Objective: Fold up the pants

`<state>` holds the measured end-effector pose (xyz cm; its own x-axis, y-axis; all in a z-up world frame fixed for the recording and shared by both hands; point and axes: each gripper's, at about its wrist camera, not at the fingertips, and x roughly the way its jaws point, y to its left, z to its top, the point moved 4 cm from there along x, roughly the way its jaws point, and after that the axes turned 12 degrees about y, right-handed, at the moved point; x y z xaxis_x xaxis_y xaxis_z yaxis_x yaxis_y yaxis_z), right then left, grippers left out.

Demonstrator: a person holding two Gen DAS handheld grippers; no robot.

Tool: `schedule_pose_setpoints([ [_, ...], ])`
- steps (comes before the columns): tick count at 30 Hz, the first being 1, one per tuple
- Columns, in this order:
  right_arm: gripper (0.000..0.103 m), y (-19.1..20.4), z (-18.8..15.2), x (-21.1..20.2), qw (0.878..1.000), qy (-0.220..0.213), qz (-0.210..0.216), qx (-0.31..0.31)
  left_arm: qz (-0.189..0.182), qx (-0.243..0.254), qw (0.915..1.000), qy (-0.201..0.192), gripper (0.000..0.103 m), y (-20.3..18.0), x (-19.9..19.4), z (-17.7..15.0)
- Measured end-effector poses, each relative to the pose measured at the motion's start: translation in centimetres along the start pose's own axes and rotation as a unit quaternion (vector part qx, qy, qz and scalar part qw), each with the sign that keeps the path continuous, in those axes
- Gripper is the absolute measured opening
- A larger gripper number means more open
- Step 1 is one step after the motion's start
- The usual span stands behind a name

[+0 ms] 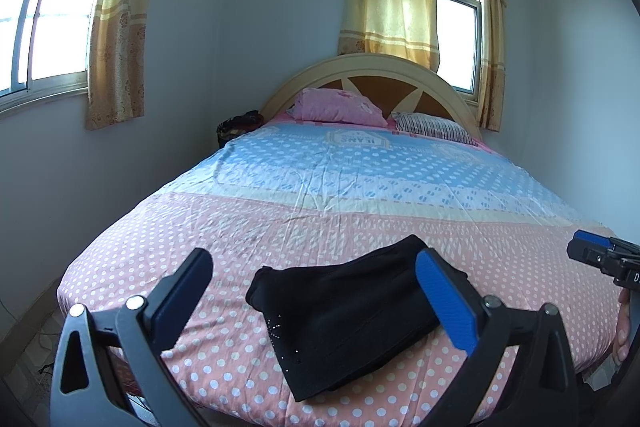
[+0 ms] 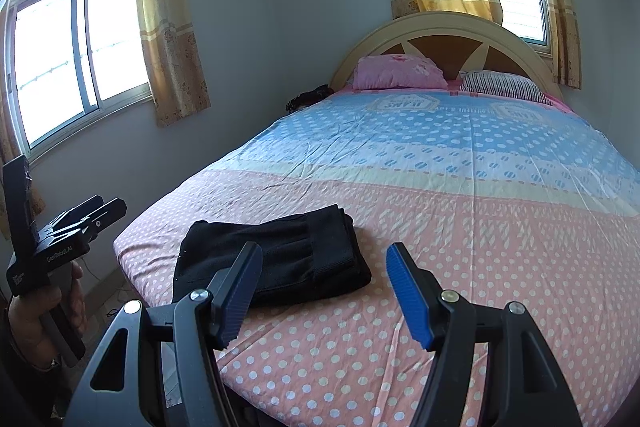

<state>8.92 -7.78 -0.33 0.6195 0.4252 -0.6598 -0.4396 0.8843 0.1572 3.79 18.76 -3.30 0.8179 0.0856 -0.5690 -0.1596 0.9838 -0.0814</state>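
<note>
Left wrist view: the left gripper (image 1: pixel 316 291) stands wide apart and holds nothing. Between and beyond its two fingers lie the black pants (image 1: pixel 348 319), folded into a compact stack on the pink dotted part of the bed (image 1: pixel 280 219), near the foot edge. The blue-padded finger (image 1: pixel 446 301) overlaps the pants' right end in the picture; whether it touches the fabric cannot be told. Small pale studs show on the pants' near corner. To the right of the pants, the right gripper (image 1: pixel 580 251) enters at the frame edge, cut off; its jaw state cannot be read here. Beyond the pants the bed cover is bare up to a pink pillow (image 1: pixel 340 107) and a striped pillow (image 1: pixel 432 127) against the arched headboard (image 1: pixel 360 65). Dark items left of the headboard are too small to identify.

Right wrist view: the right gripper (image 2: pixel 324 283) is also spread wide and empty. The pants (image 2: pixel 276 259) lie to the left of its centre line, with the left-hand finger (image 2: pixel 236 295) overlapping their near edge in the picture. To the left of the pants, off the bed's side, a hand (image 2: pixel 44 311) holds the left gripper (image 2: pixel 108 205) by its handle; from this angle its fingers look close together, foreshortened. To the right of the pants the cover is unobstructed. Curtained windows (image 2: pixel 76 55) stand well beyond the pants, on the left wall and behind the headboard. The bed's foot edge is hidden behind the gripper body.
</note>
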Motion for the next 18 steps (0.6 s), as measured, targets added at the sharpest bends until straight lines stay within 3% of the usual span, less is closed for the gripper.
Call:
schedule_pose_setpoints([
  [18,0.066,0.26,-0.01,-0.68,1.0,-0.008,-0.002,-0.009,0.026,0.007,0.9996,-0.002,0.103,-0.52,-0.04,0.17],
])
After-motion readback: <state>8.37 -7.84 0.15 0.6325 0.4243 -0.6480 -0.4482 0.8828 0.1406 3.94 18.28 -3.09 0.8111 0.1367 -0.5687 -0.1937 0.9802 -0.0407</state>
